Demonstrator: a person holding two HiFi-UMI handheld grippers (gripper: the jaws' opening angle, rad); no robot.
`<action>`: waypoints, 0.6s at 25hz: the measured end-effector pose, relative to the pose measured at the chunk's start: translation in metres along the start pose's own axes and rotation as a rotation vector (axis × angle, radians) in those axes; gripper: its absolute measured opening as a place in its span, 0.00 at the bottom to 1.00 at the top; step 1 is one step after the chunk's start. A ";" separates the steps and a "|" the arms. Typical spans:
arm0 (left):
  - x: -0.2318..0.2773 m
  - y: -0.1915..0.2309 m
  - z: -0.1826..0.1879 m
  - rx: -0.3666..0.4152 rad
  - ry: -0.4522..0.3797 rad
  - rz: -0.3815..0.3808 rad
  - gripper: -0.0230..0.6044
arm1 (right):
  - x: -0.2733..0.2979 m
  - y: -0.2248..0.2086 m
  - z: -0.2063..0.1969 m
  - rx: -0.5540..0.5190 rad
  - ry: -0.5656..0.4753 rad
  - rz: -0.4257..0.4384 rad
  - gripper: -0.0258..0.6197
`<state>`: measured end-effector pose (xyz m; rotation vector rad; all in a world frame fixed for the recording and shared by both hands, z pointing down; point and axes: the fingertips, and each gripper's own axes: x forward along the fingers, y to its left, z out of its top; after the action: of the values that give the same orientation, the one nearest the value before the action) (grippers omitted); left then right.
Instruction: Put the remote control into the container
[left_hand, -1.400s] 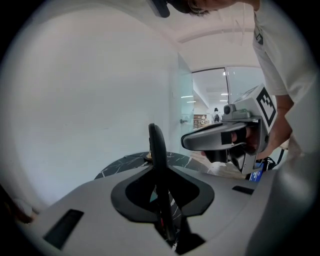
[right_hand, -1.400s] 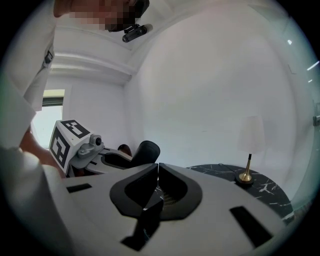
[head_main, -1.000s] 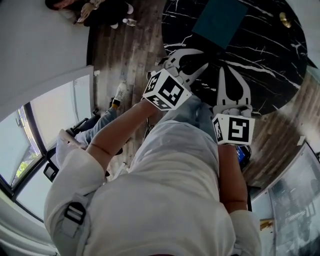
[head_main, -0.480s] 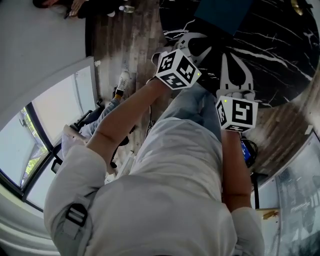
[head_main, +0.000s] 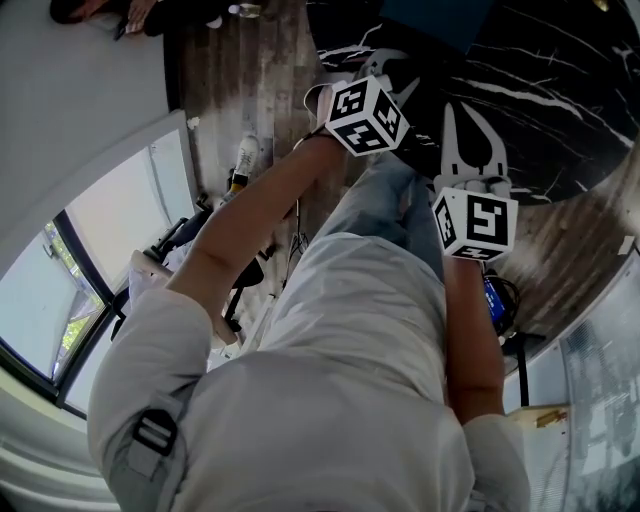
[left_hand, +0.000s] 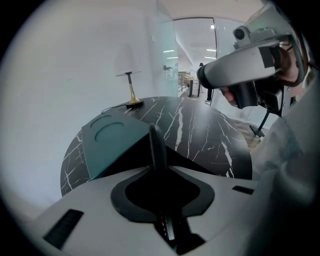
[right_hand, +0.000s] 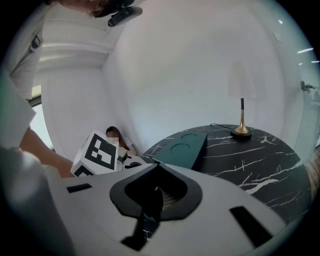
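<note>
My left gripper (left_hand: 159, 167) pinches the black remote (left_hand: 157, 142), which sticks up past its jaws; the teal container (left_hand: 112, 145) sits just beyond, to the left, on the marble table (left_hand: 210, 135); my right gripper (right_hand: 156, 167) has its fingers pressed together, empty.

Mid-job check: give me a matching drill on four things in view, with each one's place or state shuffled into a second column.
Column one:
1. slim black remote control
2. teal box-shaped container
3. white-shaded lamp with brass base
4. right tongs

Column two:
A. shut, with nothing between them
B. clamped upright in the left tongs
C. standing at the far edge of the black marble round table
D. lying on that table, round recesses in its top

Pairs: 1-B, 2-D, 3-C, 4-A
</note>
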<state>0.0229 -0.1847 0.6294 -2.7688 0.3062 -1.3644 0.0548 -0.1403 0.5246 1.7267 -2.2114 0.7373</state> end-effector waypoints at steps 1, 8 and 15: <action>0.003 -0.002 -0.003 0.001 0.014 -0.007 0.17 | 0.000 0.000 -0.001 0.002 0.001 -0.001 0.06; 0.016 -0.009 -0.014 0.027 0.091 -0.020 0.17 | -0.007 -0.001 -0.005 0.008 0.000 -0.005 0.06; 0.025 -0.008 -0.020 0.059 0.162 0.003 0.17 | -0.014 -0.002 -0.010 0.014 0.000 -0.006 0.06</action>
<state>0.0234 -0.1803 0.6617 -2.6147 0.2699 -1.5739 0.0596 -0.1238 0.5274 1.7398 -2.2049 0.7529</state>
